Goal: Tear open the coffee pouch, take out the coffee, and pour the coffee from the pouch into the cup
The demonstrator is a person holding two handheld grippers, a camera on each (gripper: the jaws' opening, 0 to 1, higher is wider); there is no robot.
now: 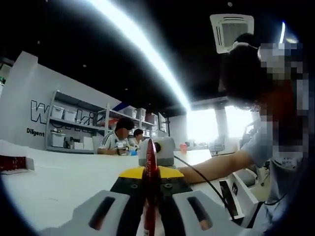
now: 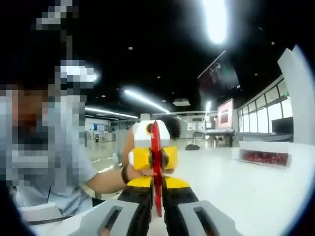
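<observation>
In the left gripper view, at nine o'clock, a dark red box (image 1: pixel 14 163) lies on the white table (image 1: pixel 59 187). At six o'clock the left gripper (image 1: pixel 151 216) has its jaws closed on the red coffee pouch (image 1: pixel 150 184), which stands edge-on between them. The pouch runs up toward the centre, where the facing yellow-and-black right gripper (image 1: pixel 151 173) clamps its far end. Behind, at ten o'clock, two seated people (image 1: pixel 120 140) work before shelving; at three o'clock the person's forearm (image 1: pixel 216 167) reaches in.

In the right gripper view, the person's sleeve (image 2: pixel 74 177) sits at eight o'clock. At six o'clock the right gripper (image 2: pixel 156 211) is likewise pressed shut on the pouch (image 2: pixel 156 167), whose thin red edge rises to the yellow left gripper (image 2: pixel 150 158) opposite. At three o'clock the red box (image 2: pixel 264 157) rests on the table (image 2: pixel 256 196).

So the pouch is held taut in the air between both grippers, well above the table. It looks unbroken, so the tear seems not yet made; emptying and pouring into a cup remain.
</observation>
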